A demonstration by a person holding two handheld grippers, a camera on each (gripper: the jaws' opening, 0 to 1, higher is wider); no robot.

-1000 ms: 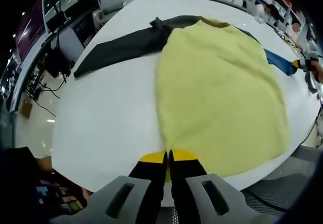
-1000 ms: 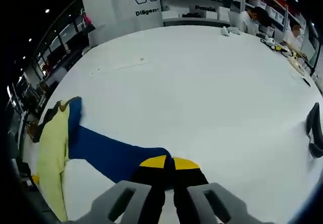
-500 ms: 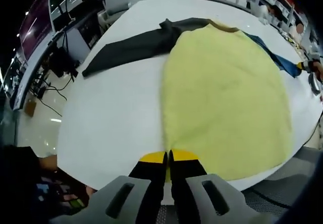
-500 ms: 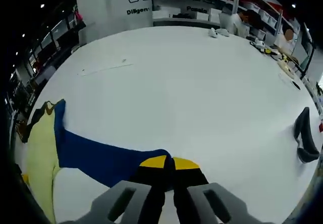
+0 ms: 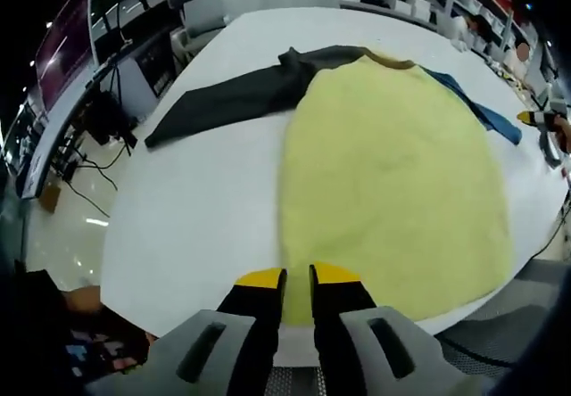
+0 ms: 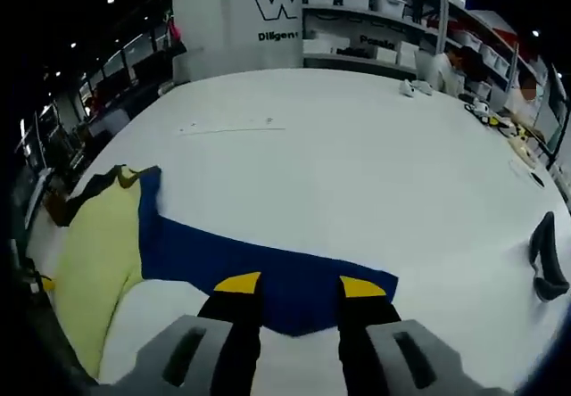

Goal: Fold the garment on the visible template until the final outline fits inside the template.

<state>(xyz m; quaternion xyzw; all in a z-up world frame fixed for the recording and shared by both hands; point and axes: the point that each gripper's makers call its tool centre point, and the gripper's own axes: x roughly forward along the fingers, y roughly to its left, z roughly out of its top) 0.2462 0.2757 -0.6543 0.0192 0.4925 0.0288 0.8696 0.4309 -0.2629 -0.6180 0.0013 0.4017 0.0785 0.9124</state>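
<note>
In the left gripper view, the left gripper (image 5: 296, 282) sits at the near hem of the sweatshirt (image 5: 393, 173), its jaws parted by a narrow gap with yellow fabric showing between the tips; they appear to have let go rather than to be clamping. The yellow body stretches forward from the jaws across the white table (image 5: 196, 209). The dark grey sleeve (image 5: 234, 95) runs out ahead to the left, and the blue sleeve (image 5: 473, 106) ahead to the right, where the other gripper shows at the table's edge.

In the right gripper view, the right gripper (image 6: 300, 284) stands wide open astride the cuff end of the blue sleeve, which lies flat between the jaws. A dark object (image 6: 546, 258) lies well off to the right.

Judged from this, the garment is spread flat and no fold is made; every fold remains. No template outline can be made out, and no containers are near enough to read.
</note>
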